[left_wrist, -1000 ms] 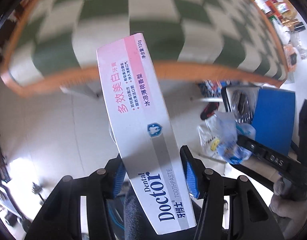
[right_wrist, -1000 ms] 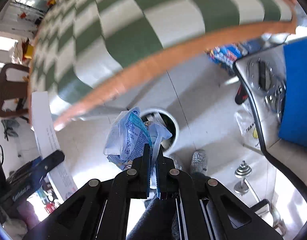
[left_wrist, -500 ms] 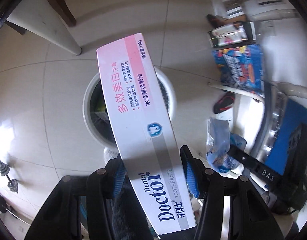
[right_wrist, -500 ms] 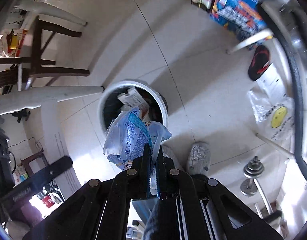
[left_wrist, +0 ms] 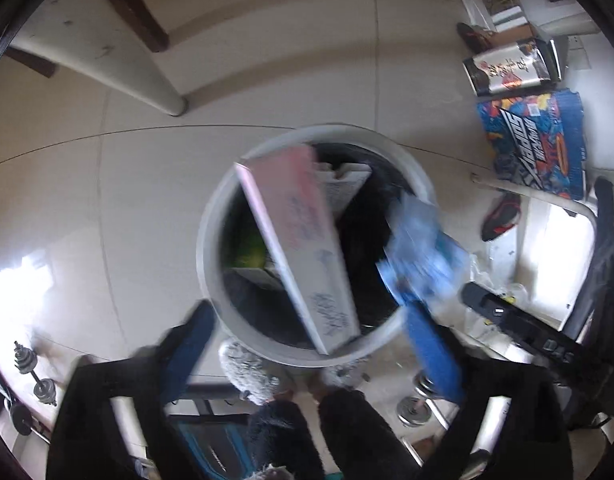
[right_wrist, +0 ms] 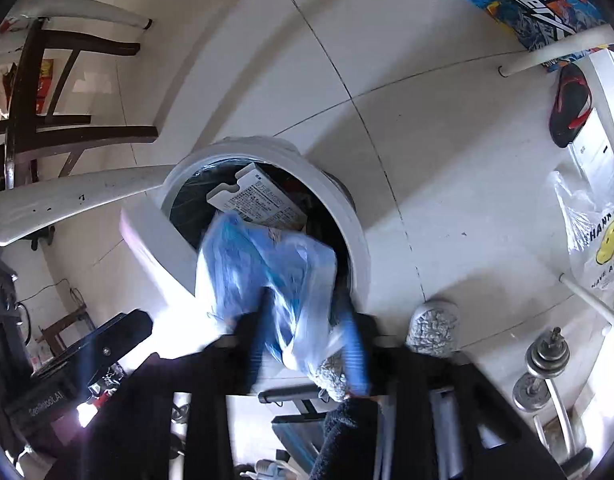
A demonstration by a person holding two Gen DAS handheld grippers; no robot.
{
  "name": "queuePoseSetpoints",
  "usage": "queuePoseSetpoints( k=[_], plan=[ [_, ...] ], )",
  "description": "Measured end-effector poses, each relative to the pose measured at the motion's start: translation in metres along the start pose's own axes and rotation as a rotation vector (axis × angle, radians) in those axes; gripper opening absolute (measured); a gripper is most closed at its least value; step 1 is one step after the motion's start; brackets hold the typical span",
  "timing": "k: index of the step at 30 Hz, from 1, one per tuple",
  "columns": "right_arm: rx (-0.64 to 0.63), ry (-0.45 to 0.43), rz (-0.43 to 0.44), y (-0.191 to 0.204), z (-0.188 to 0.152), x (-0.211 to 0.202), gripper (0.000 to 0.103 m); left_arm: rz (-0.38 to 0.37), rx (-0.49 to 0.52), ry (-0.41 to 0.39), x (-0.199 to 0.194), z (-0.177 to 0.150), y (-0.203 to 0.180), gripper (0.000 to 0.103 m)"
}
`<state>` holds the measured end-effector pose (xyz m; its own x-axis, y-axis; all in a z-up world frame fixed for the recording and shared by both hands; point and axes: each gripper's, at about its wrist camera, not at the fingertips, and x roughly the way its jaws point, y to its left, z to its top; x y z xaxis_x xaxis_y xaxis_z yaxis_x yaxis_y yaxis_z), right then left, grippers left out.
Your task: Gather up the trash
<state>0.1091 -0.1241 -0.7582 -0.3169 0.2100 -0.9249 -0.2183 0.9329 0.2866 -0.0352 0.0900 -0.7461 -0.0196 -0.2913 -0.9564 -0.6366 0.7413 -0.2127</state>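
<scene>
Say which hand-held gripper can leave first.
Left hand-held gripper: the pink-and-white toothpaste box is clear of its open fingers, over the round white bin. The crumpled blue plastic wrapper sits between the fingers of the right hand-held gripper.

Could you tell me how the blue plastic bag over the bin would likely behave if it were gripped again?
The blue plastic bag looks crumpled and thin, so it would probably fold and sag rather than hold shape. It seems light for its bulk, likely drifting as it falls toward the white bin. Its glossy film may slip between the right tongs, which stand open.
</scene>
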Motion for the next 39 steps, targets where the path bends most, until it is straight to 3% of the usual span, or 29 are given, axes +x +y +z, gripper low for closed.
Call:
queuePoseSetpoints(
  k=[3, 5, 12, 20, 30, 39],
  plan=[
    [-0.046, -0.04, -0.051, 0.008, -0.004, -0.004, 0.09, 0.078, 0.007, -0.048, -0.011, -0.011, 0.01, 0.103],
    [-0.101, -0.072, -0.113, 0.016, -0.01, -0.008, 0.099, 0.109, 0.011, -0.076, -0.018, -0.019, 0.013, 0.103],
    [-0.252, -0.151, -0.25, 0.045, -0.044, -0.034, 0.103, 0.203, 0.018, -0.159, -0.056, -0.055, 0.011, 0.103],
    [-0.267, -0.194, -0.25, 0.056, -0.086, -0.101, 0.103, 0.187, -0.004, -0.185, -0.118, -0.094, -0.011, 0.103],
    [-0.298, -0.245, -0.215, 0.071, -0.154, -0.244, 0.103, 0.17, 0.013, -0.219, -0.236, -0.156, -0.053, 0.103],
    [-0.316, -0.287, -0.099, 0.091, -0.225, -0.4, 0.103, 0.051, 0.009, -0.298, -0.359, -0.214, -0.089, 0.103]
  ],
)
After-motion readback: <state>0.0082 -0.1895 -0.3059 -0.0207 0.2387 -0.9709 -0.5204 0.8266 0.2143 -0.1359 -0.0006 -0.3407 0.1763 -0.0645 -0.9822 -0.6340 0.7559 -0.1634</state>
